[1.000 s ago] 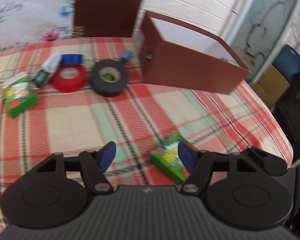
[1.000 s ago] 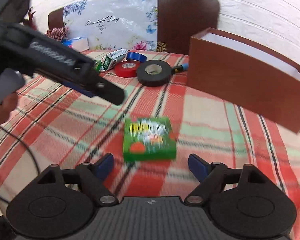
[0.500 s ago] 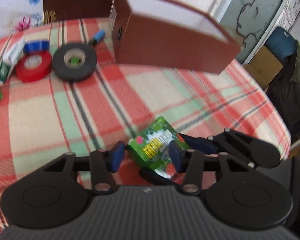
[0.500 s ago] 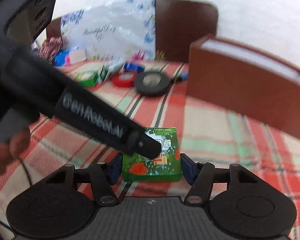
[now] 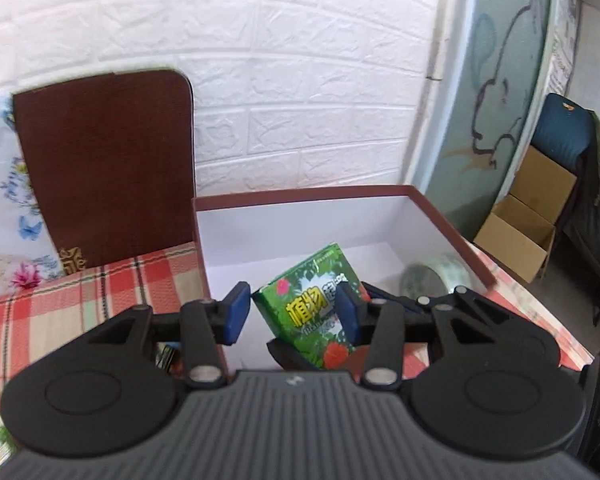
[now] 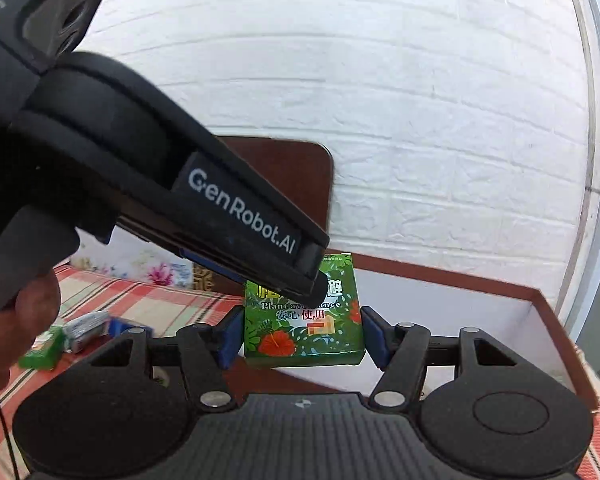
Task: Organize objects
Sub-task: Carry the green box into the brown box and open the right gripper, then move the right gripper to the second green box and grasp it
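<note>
My right gripper (image 6: 302, 334) is shut on a green flowered box (image 6: 304, 320) and holds it in the air above the near edge of the brown open box (image 6: 540, 300). The same green box (image 5: 312, 312) shows in the left wrist view, tilted over the brown box (image 5: 300, 200). My left gripper (image 5: 290, 314) is partly open around the green box; its right pad (image 5: 345, 316) overlaps the box, its left pad (image 5: 236, 314) stands apart. The left gripper's body (image 6: 160, 184) crosses the right wrist view.
A roll of patterned tape (image 5: 436, 280) lies inside the brown box at its right. A green box (image 6: 40, 348), a white-green packet (image 6: 86, 326) and blue tape (image 6: 124, 326) lie on the plaid tablecloth (image 5: 60, 304). A brown chair back (image 5: 104, 168) stands behind.
Both grippers have risen from the tablecloth with the green box and moved to the brown box. The box now hangs over its opening; the left jaws have opened a little.
</note>
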### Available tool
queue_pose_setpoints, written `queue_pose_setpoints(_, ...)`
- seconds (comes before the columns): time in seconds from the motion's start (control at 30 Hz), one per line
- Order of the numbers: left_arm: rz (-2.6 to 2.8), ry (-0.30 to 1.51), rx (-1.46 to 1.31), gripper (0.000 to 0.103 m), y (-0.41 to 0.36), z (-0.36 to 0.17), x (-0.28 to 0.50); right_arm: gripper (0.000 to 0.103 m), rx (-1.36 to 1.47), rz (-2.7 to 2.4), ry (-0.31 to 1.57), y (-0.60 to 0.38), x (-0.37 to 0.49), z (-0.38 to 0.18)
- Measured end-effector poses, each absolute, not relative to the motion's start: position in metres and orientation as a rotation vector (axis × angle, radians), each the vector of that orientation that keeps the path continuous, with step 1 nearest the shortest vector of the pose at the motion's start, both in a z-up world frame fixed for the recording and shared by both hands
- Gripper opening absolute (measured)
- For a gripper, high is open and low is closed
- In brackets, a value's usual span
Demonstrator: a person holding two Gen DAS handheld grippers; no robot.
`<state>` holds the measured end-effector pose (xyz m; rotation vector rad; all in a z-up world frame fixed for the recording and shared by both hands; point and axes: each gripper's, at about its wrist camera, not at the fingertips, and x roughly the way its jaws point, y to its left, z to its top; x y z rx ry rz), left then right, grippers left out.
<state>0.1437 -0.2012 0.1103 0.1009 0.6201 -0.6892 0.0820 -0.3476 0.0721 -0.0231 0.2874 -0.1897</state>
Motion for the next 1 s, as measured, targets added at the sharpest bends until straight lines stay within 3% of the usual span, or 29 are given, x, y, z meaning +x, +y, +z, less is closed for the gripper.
queue_pose_setpoints(0.1, -0.684, 0.676, 0.082, 0.053, -0.217, 0.097, 0.163, 0.065, -0.017, -0.210, 0.304, -0.359, 0.102, 0.061)
queue_pose_setpoints(0.13, -0.662, 0.683, 0.092, 0.055, -0.220, 0.092, 0.166, 0.071, -0.022, -0.216, 0.317, -0.360, 0.107, 0.057)
queue_pose_setpoints(0.53, -0.533, 0.588, 0.185, 0.067, -0.183, 0.099, 0.095, 0.071, 0.132, -0.249, 0.241, -0.328, 0.026, 0.047)
queue_pose_setpoints(1.0, -0.355, 0.696, 0.217, 0.070, -0.098, 0.042, 0.033, 0.070, 0.203, -0.119, 0.523, -0.262, -0.010, 0.006)
